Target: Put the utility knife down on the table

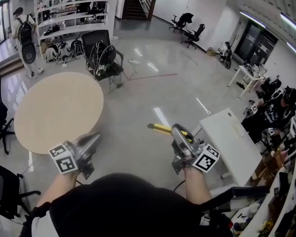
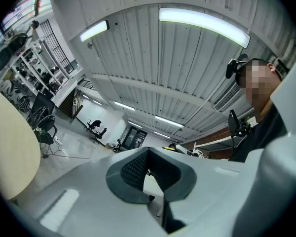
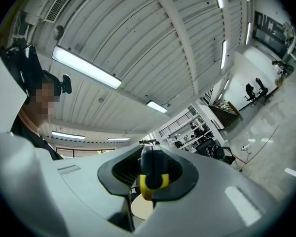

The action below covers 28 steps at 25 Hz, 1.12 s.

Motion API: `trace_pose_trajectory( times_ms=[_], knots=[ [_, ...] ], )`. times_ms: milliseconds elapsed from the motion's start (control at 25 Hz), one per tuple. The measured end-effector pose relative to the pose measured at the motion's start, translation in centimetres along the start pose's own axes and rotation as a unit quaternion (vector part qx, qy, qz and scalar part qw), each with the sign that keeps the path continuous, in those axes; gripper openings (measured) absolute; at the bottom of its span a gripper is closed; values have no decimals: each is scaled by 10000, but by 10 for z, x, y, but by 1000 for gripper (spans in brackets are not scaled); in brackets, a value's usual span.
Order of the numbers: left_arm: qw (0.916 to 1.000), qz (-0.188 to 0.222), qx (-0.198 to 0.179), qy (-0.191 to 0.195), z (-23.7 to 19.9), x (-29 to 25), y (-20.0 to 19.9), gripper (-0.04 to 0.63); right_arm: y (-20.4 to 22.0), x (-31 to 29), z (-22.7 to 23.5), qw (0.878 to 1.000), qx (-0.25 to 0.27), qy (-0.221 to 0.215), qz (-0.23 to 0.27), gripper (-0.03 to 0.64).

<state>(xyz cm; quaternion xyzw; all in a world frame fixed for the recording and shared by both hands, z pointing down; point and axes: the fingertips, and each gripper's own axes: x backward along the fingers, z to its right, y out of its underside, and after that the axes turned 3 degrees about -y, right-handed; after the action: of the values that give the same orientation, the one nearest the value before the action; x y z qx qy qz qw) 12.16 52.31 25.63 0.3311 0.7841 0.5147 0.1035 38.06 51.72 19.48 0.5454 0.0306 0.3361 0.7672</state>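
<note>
On glossy floor (image 1: pixel 158 83), round table (image 1: pixel 59 112)

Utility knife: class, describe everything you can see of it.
The utility knife is long and slim, yellow with black parts, seemingly plastic. The right hand-held gripper is shut on it, its pads pressing both sides. It lies about level in the air, above the floor, well clear of the round table.
</note>
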Motion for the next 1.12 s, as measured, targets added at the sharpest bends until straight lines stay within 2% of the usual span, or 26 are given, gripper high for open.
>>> trace_pose_trajectory(
  times_ms=[280,520,680,880,1120],
  knots=[
    [9995,-190,123,219,-21,-55,10,-2,-15,10,42,9997,43,247,17,84],
    [9976,-245,304,573,-68,-89,0,-2,-21,-18,72,9980,193,601,5,84],
    [9955,-246,377,832,-121,-121,-19,-2,-26,-58,106,9960,350,819,12,84],
    [9928,-220,345,1129,-195,-143,-57,-2,-25,-132,136,9943,589,884,61,84],
    [9925,-185,360,1157,-272,-150,-96,-2,-19,-214,168,9940,648,876,4,84]
  ],
)
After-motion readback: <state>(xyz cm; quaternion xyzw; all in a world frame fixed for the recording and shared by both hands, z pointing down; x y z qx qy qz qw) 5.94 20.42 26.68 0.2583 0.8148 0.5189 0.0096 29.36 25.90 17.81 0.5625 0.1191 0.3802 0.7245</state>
